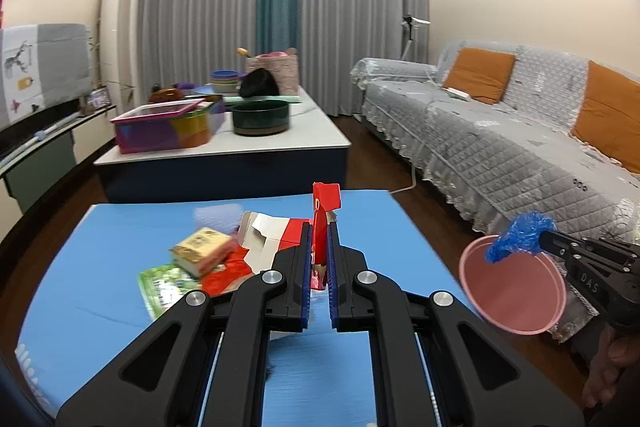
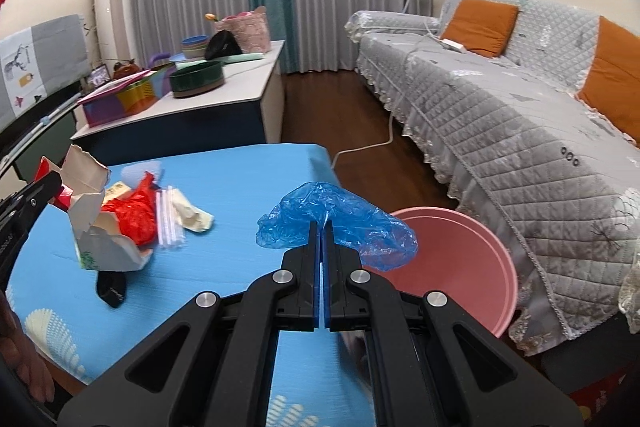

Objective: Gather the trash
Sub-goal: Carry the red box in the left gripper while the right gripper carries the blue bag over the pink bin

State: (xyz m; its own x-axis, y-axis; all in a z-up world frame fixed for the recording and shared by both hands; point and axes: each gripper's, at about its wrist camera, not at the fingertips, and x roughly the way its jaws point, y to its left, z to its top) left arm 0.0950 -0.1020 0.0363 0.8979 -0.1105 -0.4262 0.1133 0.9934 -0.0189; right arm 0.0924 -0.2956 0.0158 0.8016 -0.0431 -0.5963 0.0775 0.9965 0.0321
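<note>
My left gripper (image 1: 320, 229) is shut on the red flap of a torn red-and-white carton (image 1: 326, 201), held above the blue table (image 1: 100, 251). In the right wrist view the same carton (image 2: 96, 223) hangs from the left gripper (image 2: 50, 185) at the left edge. My right gripper (image 2: 321, 227) is shut on a crumpled blue plastic bag (image 2: 340, 223), beside the table's right edge and over the rim of a pink bin (image 2: 452, 259). The left wrist view shows that bag (image 1: 520, 235) above the bin (image 1: 516, 295). A red plastic bag (image 2: 136, 215), a clear zip bag (image 2: 170, 223), crumpled paper (image 2: 196, 217) and a black sock (image 2: 111, 289) lie on the table.
A tissue pack (image 1: 204, 251) and a green wrapper (image 1: 168, 287) also lie on the table. A grey-covered sofa (image 2: 500, 99) runs along the right. A low white table (image 1: 304, 135) with bowls and boxes stands behind. A white cable (image 2: 372, 143) crosses the dark floor.
</note>
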